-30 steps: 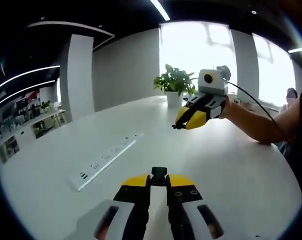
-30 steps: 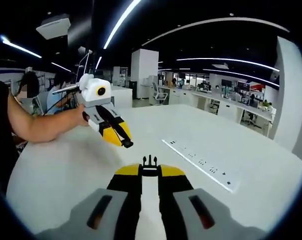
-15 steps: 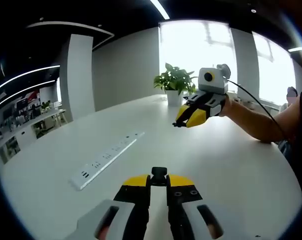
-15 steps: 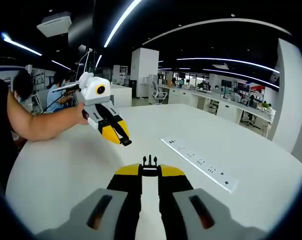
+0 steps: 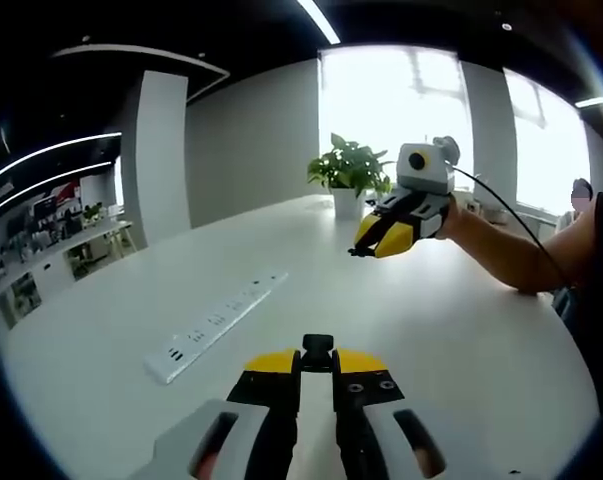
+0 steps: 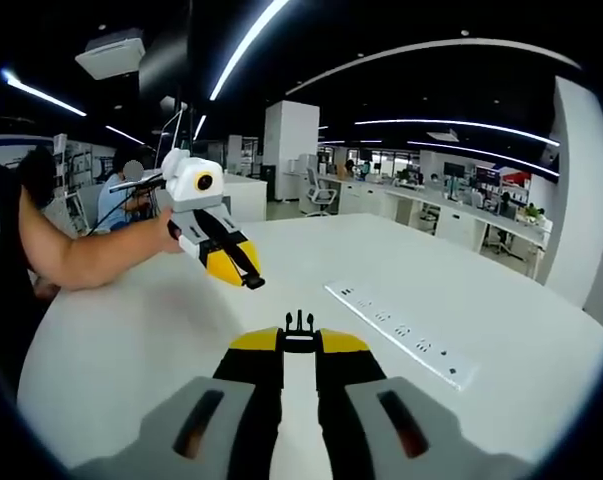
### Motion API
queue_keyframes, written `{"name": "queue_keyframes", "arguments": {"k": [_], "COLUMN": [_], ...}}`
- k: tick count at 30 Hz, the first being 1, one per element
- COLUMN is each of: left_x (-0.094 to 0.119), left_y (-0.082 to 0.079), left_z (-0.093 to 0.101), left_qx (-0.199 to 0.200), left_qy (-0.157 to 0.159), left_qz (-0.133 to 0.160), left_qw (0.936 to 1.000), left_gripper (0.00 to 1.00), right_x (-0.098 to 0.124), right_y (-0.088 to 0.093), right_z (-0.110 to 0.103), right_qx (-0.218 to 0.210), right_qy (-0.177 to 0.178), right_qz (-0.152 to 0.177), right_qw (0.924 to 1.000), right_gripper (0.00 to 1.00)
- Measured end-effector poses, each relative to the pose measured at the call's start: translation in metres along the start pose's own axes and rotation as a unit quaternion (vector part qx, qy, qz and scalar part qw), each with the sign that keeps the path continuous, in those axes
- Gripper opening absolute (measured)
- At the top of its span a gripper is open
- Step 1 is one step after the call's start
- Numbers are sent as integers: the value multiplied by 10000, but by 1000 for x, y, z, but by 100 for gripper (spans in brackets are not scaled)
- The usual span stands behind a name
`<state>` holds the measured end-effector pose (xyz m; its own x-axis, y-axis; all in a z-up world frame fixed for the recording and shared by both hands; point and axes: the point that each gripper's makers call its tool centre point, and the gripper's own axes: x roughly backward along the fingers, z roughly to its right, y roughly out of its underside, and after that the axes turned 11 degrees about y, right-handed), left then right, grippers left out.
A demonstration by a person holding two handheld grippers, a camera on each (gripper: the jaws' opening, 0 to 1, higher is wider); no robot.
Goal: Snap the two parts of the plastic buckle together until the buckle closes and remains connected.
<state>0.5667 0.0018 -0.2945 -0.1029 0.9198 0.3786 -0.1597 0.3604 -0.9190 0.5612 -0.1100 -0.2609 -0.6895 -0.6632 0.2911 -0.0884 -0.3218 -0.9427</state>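
**Both buckle halves held up above the surface, well apart**

In the left gripper view, the left hand-held gripper [image 5: 317,362] rises from the bottom edge with its yellow-tipped jaws pressed in on a small black piece, the socket half of the buckle [image 5: 317,347], which pokes out just past the tips. It has a blocky, squared end. Beyond it lies the white surface [image 5: 461,330], with a long white power strip [image 5: 218,323] lying flat on it to the left. Farther off, a potted plant [image 5: 349,172] stands on the surface before a bright window.

To the upper right of that view, the right hand-held gripper [image 5: 360,249] hangs in the air above the surface, held by a person's hand [image 5: 451,215] with the bare forearm running off to the right. Its jaws point down and to the left, and something small and dark sits at their tips, too small to make out there.

In the right gripper view, the right hand-held gripper [image 6: 299,333] is likewise closed on a black piece, the pronged half of the buckle [image 6: 299,322], whose short prongs stick up beyond the jaw tips. The left hand-held gripper [image 6: 253,282] shows at the upper left, tilted down and to the right, with a dark tip between its jaws. The power strip [image 6: 401,334] lies on the surface [image 6: 131,340] to the right. The two halves are not touching; a clear gap of open air separates the grippers.
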Motion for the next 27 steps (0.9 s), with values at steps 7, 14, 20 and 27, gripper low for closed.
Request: {"name": "queue_keyframes", "arguments": {"k": [7,14,20,27], "left_x": [1,-1,-2,-3], "left_y": [-2,1,2,5], "left_z": [3,3,6,7], "left_qx": [-24,-12,-19,5], "left_qy": [-1,43,107,142], "left_qz": [-1,-45,-49,-77], "left_qw": [10000,10000,9999,9999], "left_gripper": [10,10,10,10], "right_x": [2,1,2,0], "right_y": [-2,0,0,4], "right_z": [3,4,4,1], "right_qx": [18,22,-1,-9], "right_qy": [62,60,49,9], "right_qz": [40,17,19,-34], "right_qw": [10000,10000,10000,10000], "right_gripper": [10,10,10,10]}}
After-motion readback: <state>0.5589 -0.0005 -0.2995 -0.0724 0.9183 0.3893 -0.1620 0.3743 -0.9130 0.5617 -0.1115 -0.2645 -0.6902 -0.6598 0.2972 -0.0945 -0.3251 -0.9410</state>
